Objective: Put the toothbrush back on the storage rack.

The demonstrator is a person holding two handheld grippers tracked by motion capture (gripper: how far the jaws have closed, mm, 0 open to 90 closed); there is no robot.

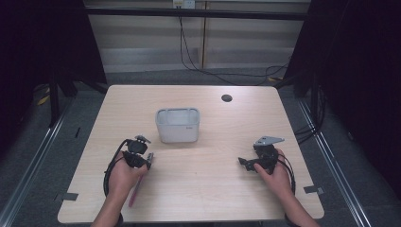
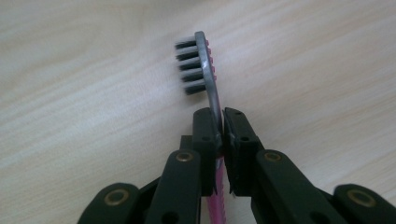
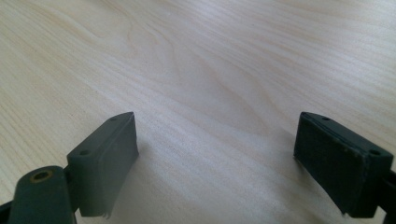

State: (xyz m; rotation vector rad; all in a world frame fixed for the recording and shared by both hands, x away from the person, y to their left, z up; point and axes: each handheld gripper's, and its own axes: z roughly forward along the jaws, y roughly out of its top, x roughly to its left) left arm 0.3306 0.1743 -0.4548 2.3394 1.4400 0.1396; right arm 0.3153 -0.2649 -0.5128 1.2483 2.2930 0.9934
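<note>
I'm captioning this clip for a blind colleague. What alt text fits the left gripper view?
The left gripper, its two black jaws closed, clamps the neck of a pink toothbrush just below the head. The grey bristles point left in the picture, and the light wooden table lies behind.

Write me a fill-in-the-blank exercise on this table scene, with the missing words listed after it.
1. The left gripper is shut on the neck of a pink ____.
2. The jaws of the right gripper stand ____, with bare table between them.
3. The white basket stands nearer the ____ gripper.
4. In the left gripper view the toothbrush has its bristles pointing to the picture's ____.

Missing words: toothbrush; open; left; left
</note>
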